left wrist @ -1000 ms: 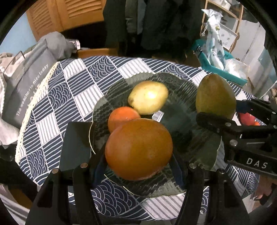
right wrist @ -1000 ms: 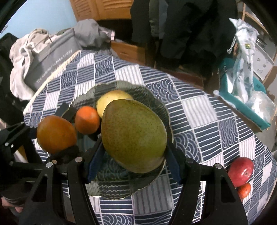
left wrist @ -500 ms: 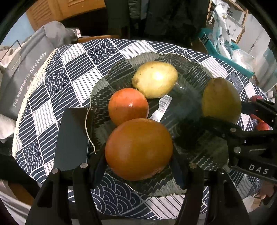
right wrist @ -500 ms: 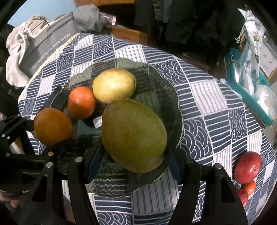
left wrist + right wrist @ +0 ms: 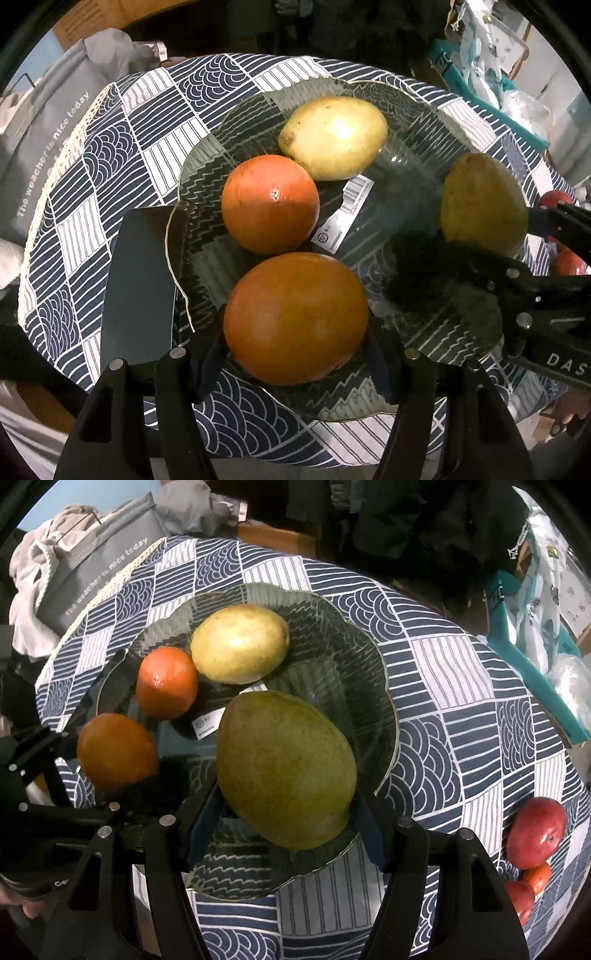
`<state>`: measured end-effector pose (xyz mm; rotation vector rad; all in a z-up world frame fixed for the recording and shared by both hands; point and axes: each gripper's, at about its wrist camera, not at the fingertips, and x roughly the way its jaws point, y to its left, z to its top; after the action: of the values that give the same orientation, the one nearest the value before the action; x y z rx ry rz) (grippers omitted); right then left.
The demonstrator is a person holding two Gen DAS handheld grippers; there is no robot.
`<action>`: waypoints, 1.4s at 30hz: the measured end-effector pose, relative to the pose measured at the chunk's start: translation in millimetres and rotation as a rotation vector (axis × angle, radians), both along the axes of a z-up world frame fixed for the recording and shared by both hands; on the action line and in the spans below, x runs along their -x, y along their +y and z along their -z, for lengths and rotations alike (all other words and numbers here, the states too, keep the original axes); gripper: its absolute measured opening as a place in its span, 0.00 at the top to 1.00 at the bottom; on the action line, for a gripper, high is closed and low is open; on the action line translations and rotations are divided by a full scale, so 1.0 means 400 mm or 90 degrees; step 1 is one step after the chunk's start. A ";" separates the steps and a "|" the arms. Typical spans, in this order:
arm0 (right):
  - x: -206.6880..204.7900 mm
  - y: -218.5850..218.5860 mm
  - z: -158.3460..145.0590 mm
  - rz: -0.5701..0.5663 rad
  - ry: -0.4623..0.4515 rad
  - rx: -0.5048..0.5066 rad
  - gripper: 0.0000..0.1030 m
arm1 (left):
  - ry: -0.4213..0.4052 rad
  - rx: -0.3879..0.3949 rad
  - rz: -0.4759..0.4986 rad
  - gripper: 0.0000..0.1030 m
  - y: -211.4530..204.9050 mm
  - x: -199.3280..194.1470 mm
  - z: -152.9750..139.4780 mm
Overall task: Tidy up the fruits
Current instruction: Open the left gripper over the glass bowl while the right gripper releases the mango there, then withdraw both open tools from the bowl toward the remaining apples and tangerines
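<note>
Fruit on hand, both grippers loaded, both lower over the dish than a second ago.

Left gripper (image 5: pixel 295 354): clamped on a large orange fruit (image 5: pixel 295 317), pads pressed to its flanks. Fruit now sits low at the near edge of the glass plate (image 5: pixel 417 110); whether it touches the glass cannot be told.

Right gripper (image 5: pixel 286 812): clamped on a green mango (image 5: pixel 284 768), likewise brought down, hanging over the plate's near right part. Contact with the glass also unclear.

Already resting on the plate: a yellow mango (image 5: pixel 332 136) toward the far side and a smaller orange (image 5: pixel 269 203) just beside it, the two touching or nearly so. A barcode label (image 5: pixel 343 214) shows through the glass between them and the held fruits.

Still loose on the patterned tablecloth (image 5: pixel 461 701), well apart from the plate at the right: a red fruit (image 5: pixel 535 830) with smaller ones next to it.

Assessment: the descent reads as the placing step. Both held fruits look ready to be released, after which the red group would remain to be gathered.
</note>
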<state>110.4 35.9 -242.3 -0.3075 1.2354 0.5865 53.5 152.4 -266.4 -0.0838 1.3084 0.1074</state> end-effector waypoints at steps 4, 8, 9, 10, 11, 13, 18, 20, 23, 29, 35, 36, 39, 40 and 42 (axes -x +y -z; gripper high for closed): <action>0.004 0.008 0.005 -0.006 -0.003 0.009 0.34 | -0.003 -0.004 0.003 0.28 -0.005 0.000 -0.003; 0.003 0.004 0.000 0.000 -0.005 0.001 0.33 | -0.020 -0.015 0.013 0.18 -0.020 0.006 -0.021; 0.000 -0.001 -0.005 0.003 0.000 -0.012 0.29 | -0.023 -0.020 0.017 0.18 -0.024 0.007 -0.024; -0.001 -0.007 -0.009 0.008 0.005 -0.027 0.28 | -0.023 -0.026 0.020 0.18 -0.027 0.007 -0.026; -0.003 -0.010 -0.014 0.013 0.004 -0.031 0.27 | -0.021 -0.033 0.023 0.18 -0.029 0.007 -0.026; -0.003 -0.012 -0.023 0.014 -0.006 -0.028 0.27 | -0.024 -0.046 0.028 0.18 -0.035 0.009 -0.033; -0.008 -0.034 -0.061 0.031 -0.030 -0.051 0.27 | -0.056 -0.057 0.035 0.18 -0.039 0.011 -0.082; -0.009 -0.044 -0.080 0.038 -0.041 -0.061 0.27 | -0.067 -0.052 0.036 0.18 -0.041 0.010 -0.102; -0.008 -0.057 -0.118 0.049 -0.062 -0.072 0.27 | -0.086 -0.045 0.039 0.18 -0.051 0.011 -0.132; -0.007 -0.097 -0.176 0.074 -0.085 -0.096 0.27 | -0.114 -0.059 0.058 0.18 -0.078 0.009 -0.180; 0.001 -0.149 -0.232 0.101 -0.119 -0.110 0.27 | -0.140 -0.044 0.059 0.18 -0.088 0.013 -0.227; 0.003 -0.159 -0.241 0.105 -0.126 -0.110 0.27 | -0.143 -0.042 0.058 0.18 -0.090 0.012 -0.233; 0.010 -0.186 -0.269 0.117 -0.143 -0.115 0.27 | -0.155 -0.034 0.063 0.18 -0.102 0.012 -0.255; 0.012 -0.195 -0.279 0.121 -0.145 -0.121 0.27 | -0.157 -0.031 0.066 0.18 -0.108 0.012 -0.260; 0.015 -0.212 -0.294 0.126 -0.149 -0.131 0.27 | -0.161 -0.025 0.073 0.18 -0.121 0.011 -0.271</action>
<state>104.3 -48.8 -124.5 -0.0769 0.9577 0.4868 49.1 104.2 -158.0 0.0112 1.0560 0.0241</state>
